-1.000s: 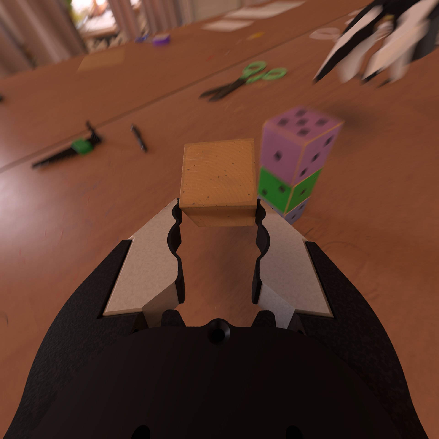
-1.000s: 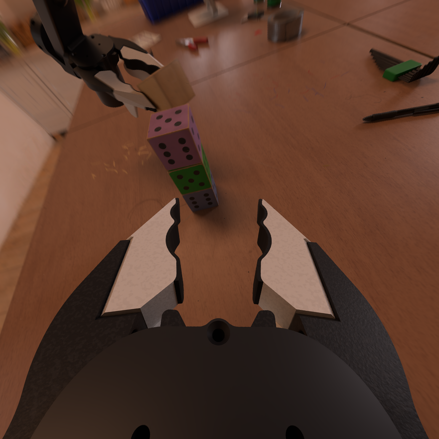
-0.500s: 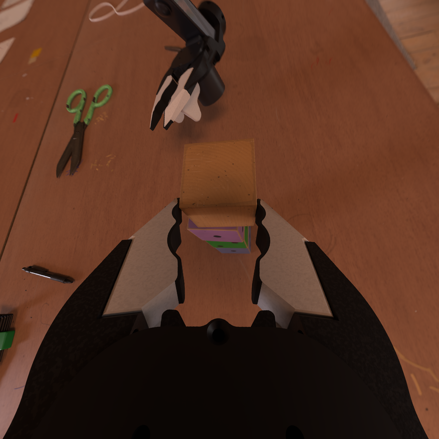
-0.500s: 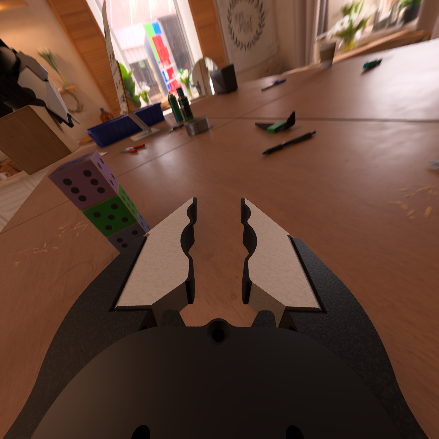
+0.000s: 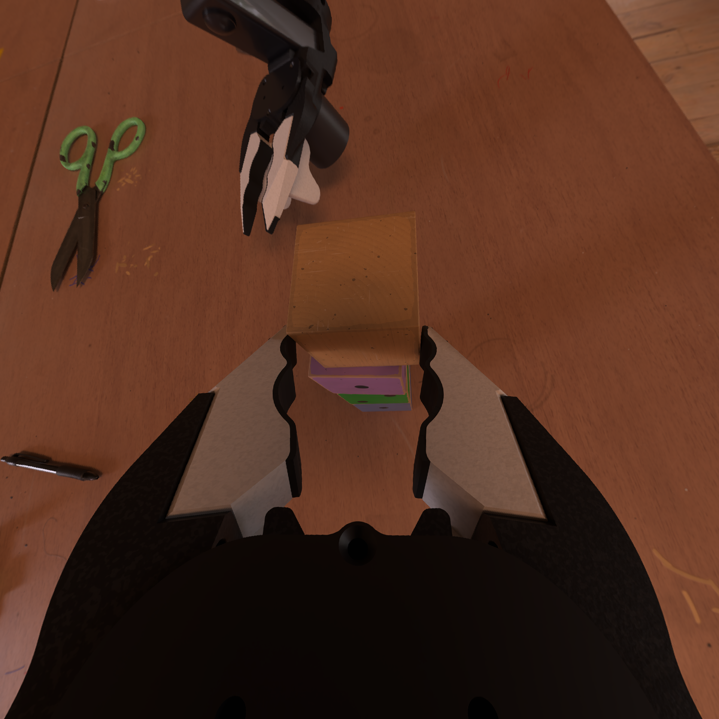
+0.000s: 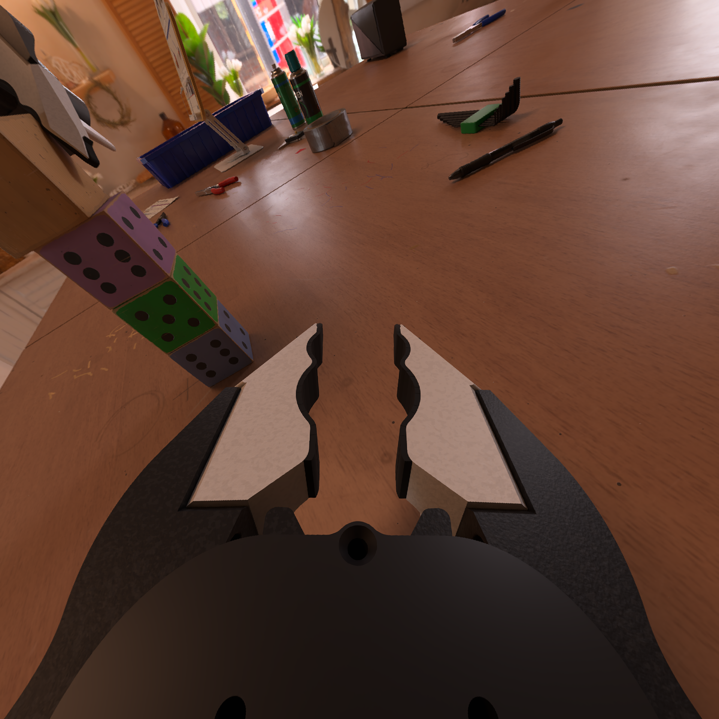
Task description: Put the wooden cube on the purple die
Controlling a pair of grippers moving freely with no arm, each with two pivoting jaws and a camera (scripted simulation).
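Observation:
My left gripper [image 5: 356, 336] is shut on the wooden cube [image 5: 354, 272] and holds it by its fingertips, pointing down over a stack of three dice. The purple die [image 5: 360, 383] is on top, over a green die [image 5: 373, 398] and a blue-grey one. In the right wrist view the cube [image 6: 35, 194] appears to rest on the purple die [image 6: 101, 260], offset toward the left gripper's side. My right gripper [image 6: 358, 328] is open and empty, low over the table just right of the stack. It also shows in the left wrist view [image 5: 258, 229].
Green-handled scissors [image 5: 93, 186] and a black pen [image 5: 50, 465] lie left of the stack. Farther off are a hex key set [image 6: 482, 113], a tape roll [image 6: 328, 130], spray cans [image 6: 295, 97], a blue bin [image 6: 206, 144] and red pliers [image 6: 218, 186].
My left gripper swung from beside the stack to above it and lowered the cube onto the purple die. My right gripper tilted up, drew back beside the stack and narrowed its jaws.

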